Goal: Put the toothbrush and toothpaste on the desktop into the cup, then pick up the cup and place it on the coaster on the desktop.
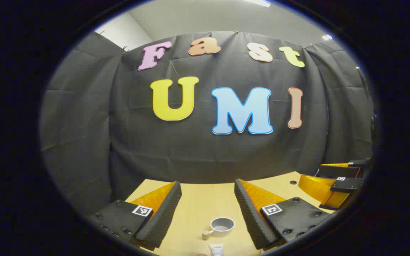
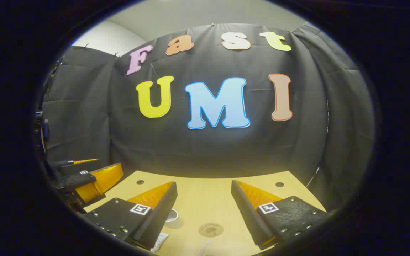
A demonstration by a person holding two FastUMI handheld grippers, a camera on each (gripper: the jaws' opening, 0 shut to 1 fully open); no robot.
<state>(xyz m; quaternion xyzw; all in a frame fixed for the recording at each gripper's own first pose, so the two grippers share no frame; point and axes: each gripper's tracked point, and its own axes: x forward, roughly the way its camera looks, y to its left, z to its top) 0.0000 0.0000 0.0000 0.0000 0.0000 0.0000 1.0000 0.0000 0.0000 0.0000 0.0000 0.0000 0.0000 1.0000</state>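
Note:
In the left gripper view a grey cup (image 1: 222,226) with a short wooden handle stands on the yellow desktop (image 1: 205,202), low between my fingers. The end of a white toothpaste tube (image 1: 216,250) lies just in front of it. My left gripper (image 1: 207,183) is open above the desktop and holds nothing. In the right gripper view a round wooden coaster (image 2: 210,229) lies between the fingers of my right gripper (image 2: 203,182), which is open and holds nothing. The cup's rim (image 2: 172,215) peeks from behind its left finger, with the toothpaste tube (image 2: 159,241) below. A thin white tip (image 2: 205,247), perhaps the toothbrush, lies near the coaster.
The right gripper (image 1: 319,176) appears at the right edge of the left gripper view, the left gripper (image 2: 105,165) at the left edge of the right gripper view. Small dark holes (image 2: 279,184) mark the desktop's far corners. Black cloth closes off the back and sides.

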